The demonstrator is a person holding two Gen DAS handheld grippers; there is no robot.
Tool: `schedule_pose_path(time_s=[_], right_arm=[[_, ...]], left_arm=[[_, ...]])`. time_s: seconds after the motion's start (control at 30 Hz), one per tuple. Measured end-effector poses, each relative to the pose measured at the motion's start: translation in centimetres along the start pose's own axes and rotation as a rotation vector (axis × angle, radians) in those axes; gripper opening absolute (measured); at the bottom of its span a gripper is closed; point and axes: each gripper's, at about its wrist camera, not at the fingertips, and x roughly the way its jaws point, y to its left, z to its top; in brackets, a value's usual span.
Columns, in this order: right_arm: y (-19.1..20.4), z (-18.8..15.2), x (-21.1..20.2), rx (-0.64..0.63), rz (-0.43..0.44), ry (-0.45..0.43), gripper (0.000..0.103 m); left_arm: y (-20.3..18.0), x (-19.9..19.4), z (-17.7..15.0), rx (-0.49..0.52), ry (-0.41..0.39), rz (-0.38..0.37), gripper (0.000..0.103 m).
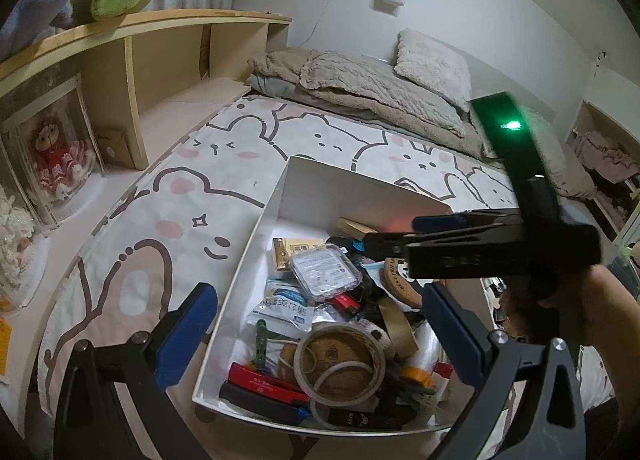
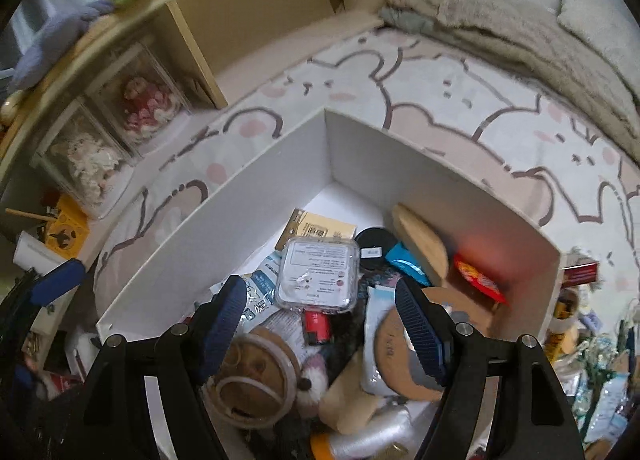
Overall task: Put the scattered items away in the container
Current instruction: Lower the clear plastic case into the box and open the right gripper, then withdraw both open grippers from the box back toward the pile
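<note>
Right gripper (image 2: 320, 324) hangs open and empty over my white box (image 2: 256, 164); clear plastic case (image 2: 318, 276) lying on top looks light, stiff, slick; I'd pinch its flat edges.

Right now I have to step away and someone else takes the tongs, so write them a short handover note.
Left tongs: open, empty, low over the near end of the white box.
Right tongs: open, empty, above the box's contents.
In the box: clear plastic case, tape roll, red lighter, cork coaster, wooden brush, packets and more.
Done: most items are boxed; the bedsheet beside the box is bare.
Left: loose clutter beyond the box's right wall; details too blurred to name.
</note>
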Motion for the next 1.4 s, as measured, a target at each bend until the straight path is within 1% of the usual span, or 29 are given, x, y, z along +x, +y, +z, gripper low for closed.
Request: schedule_pose_path(time_s=[0.1,0.37,0.5,0.63,0.67,0.7,0.87,1.13,1.4], right_arm=[[-0.2,-0.3,-1.8,0.004,0.019,-0.033,0.077],[-0.4,-1.7,-6.4,-0.045,-0.006,-0.107,0.077],[-0.7,-2.5,-8.2,-0.044,0.009,-0.130,0.077],[-0.9,-3.5,-9.9,-0.064,0.002,-0.143,0.078],[-1.0,-3.8,-10.2,-0.069,-0.004,-0.146,0.088],[-1.2,-4.1,-10.6,-0.074,-0.010,-0.152,0.103],[-2.1,-5.3,-12.8,-0.078,-0.041,-0.206,0.103],[-3.8,-7.0,-15.4,-0.084,-0.052,-0.232,0.103],[-5.5,-8.8,-17.9,-0.066,-0.058,-0.257,0.103]], left_arm=[[-0.7,-0.5,0.4,0.001,-0.003,0.004,0.103],[-2.2,-1.9,0.7,0.000,-0.010,0.026,0.103],[-2.6,-2.6,0.5,-0.003,-0.010,0.047,0.103],[-3.2,-3.3,0.3,-0.010,-0.009,0.057,0.103],[-3.5,-3.5,0.2,-0.008,-0.010,0.057,0.103],[-3.8,-3.7,0.3,-0.007,-0.012,0.056,0.103],[-5.6,-4.4,0.4,-0.003,-0.023,0.048,0.103],[-8.0,-5.5,0.5,0.013,-0.045,0.073,0.103],[-10.6,-6.4,0.3,0.044,-0.056,0.077,0.103]])
